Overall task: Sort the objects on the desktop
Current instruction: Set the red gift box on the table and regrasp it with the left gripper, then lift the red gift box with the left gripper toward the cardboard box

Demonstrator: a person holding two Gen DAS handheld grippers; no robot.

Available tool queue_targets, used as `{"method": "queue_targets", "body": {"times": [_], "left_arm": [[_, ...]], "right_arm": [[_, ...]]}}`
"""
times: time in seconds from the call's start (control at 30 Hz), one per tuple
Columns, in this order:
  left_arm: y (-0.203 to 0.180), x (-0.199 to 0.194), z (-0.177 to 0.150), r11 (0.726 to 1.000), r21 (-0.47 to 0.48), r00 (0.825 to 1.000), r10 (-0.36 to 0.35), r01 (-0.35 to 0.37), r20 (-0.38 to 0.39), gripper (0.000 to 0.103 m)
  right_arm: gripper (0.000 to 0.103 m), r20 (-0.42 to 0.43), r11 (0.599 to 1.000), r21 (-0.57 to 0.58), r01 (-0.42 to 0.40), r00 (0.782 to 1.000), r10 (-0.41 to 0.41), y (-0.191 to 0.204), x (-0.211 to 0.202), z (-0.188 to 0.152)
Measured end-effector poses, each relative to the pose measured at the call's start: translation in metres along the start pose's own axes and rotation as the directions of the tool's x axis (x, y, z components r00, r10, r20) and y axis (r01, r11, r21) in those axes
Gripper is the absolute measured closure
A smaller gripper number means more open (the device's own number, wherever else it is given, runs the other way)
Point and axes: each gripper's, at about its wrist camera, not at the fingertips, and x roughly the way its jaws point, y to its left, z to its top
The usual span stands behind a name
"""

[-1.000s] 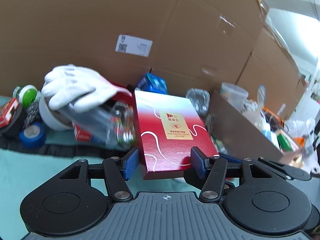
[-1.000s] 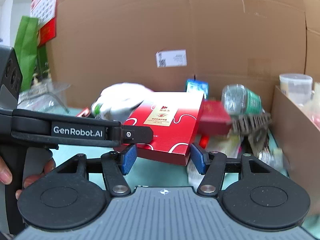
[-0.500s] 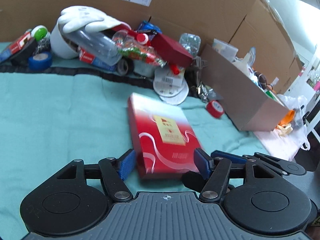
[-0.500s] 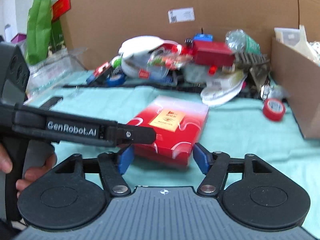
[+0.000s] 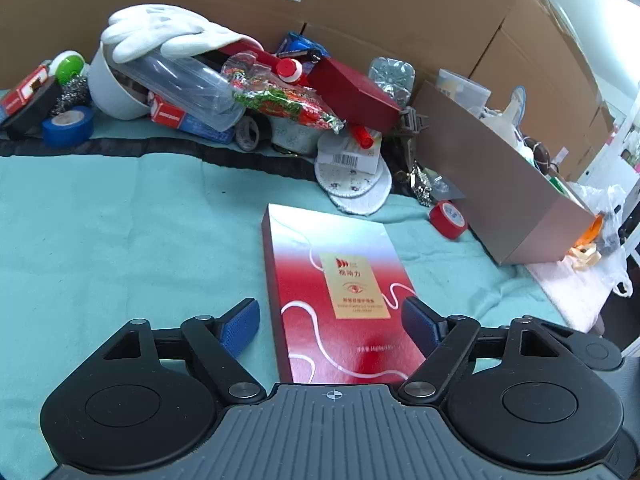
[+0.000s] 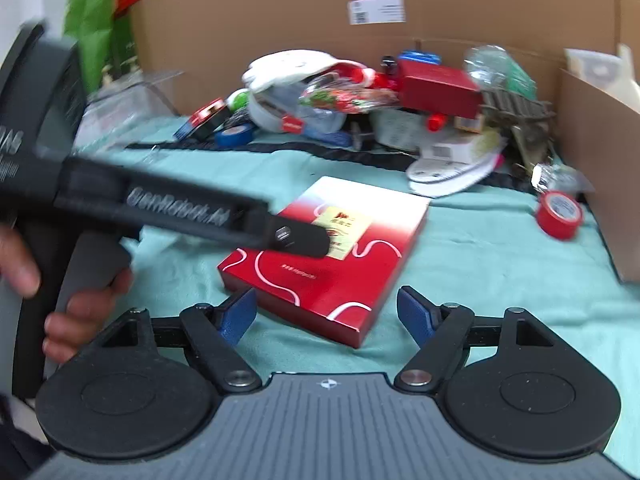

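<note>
Lying flat on the teal cloth (image 5: 120,240), the red box (image 5: 340,300) sits between the blue pads of the left gripper (image 5: 332,320), whose jaws stand apart with a visible gap on the left side and the right pad close beside the box's right edge. Its long axis runs near to far, almost straight along the gripper's own line, so a plain closing would probably catch it across its narrow width. In the right wrist view the same box (image 6: 332,256) lies slantwise, one corner pointing toward the right gripper (image 6: 326,312), which is also spread wide and holds nothing; the left tool crosses over the box's far left part there (blurred, so its exact contact is unclear). By my reading the left hand is the nearer and better lined up.

Farther off, a heap of clutter rests against a cardboard wall (image 5: 360,8): a white glove (image 5: 160,36) on a clear bottle (image 5: 188,84), a blue tape roll (image 5: 66,126), a smaller dark red box (image 5: 352,92). To the right, a red tape roll (image 5: 448,218) lies just beside an open cardboard box (image 5: 500,184) full of oddments.
</note>
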Motion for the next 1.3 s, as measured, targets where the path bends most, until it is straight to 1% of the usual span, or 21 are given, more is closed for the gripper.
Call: {"method": "queue_targets", "body": {"times": [0.1,0.13,0.17,0.2,0.4,0.43,0.5,0.67,0.8,0.9,0.97,1.07,1.17,1.3], "left_arm": [[-0.001,0.005,0.004,1.0,0.015,1.0,-0.005,0.006,-0.01,0.015],[-0.002,0.007,0.005,0.999,0.031,1.0,-0.01,0.011,-0.018,0.017],[-0.003,0.008,0.005,0.999,0.043,1.0,-0.01,0.011,-0.023,0.021],[-0.003,0.008,0.005,0.999,0.054,1.0,-0.007,0.008,-0.025,0.022],[-0.004,0.014,0.009,0.997,0.081,1.0,-0.009,0.011,-0.027,0.02],[-0.006,0.015,0.008,0.995,0.096,1.0,0.0,0.003,-0.026,0.021],[-0.009,0.016,0.008,0.991,0.129,0.999,0.037,-0.034,-0.019,0.03],[-0.008,0.013,0.007,0.994,0.096,0.998,0.055,-0.053,-0.012,0.034],[-0.016,0.008,0.007,0.996,0.077,0.999,0.05,-0.05,0.002,0.034],[-0.025,-0.002,0.013,0.997,0.065,0.999,0.029,-0.031,0.031,0.034],[-0.036,-0.008,0.02,0.997,0.082,0.998,0.009,-0.014,0.059,0.034],[-0.056,-0.015,0.034,0.993,0.119,0.994,-0.029,0.017,0.103,0.034],[-0.079,-0.013,0.051,0.986,0.155,0.988,-0.083,0.063,0.129,0.036],[-0.115,-0.001,0.075,0.971,0.2,0.975,-0.161,0.13,0.151,0.037]], "right_arm": [[0.021,-0.009,1.0,-0.013,0.007,1.0,-0.007,-0.001,0.008,0.0],[0.021,-0.012,1.0,0.0,0.001,1.0,-0.001,-0.003,0.01,0.0],[0.021,-0.011,1.0,0.011,-0.004,1.0,0.004,-0.005,0.011,0.0],[0.021,-0.006,1.0,0.015,-0.005,1.0,0.005,-0.005,0.012,0.0],[0.016,0.006,1.0,0.013,0.001,1.0,-0.001,-0.005,0.019,0.002],[0.016,0.007,1.0,0.009,0.006,1.0,-0.006,-0.004,0.02,0.002],[0.019,0.003,1.0,0.004,0.019,1.0,-0.019,-0.003,0.02,0.002],[0.025,-0.006,1.0,0.02,0.007,1.0,-0.007,-0.004,0.011,0.002],[0.025,0.012,1.0,0.028,0.014,1.0,-0.014,-0.004,0.001,0.001],[0.025,0.054,0.999,0.036,0.026,0.998,-0.028,-0.004,-0.014,0.005],[0.025,0.088,0.998,0.031,0.046,0.995,-0.048,-0.005,-0.026,0.011],[0.025,0.149,0.996,0.036,0.085,0.985,-0.09,-0.01,-0.047,0.02],[0.025,0.202,0.989,0.062,0.137,0.968,-0.147,-0.02,-0.066,0.03],[0.025,0.257,0.97,0.106,0.217,0.937,-0.238,-0.041,-0.089,0.044]]}}
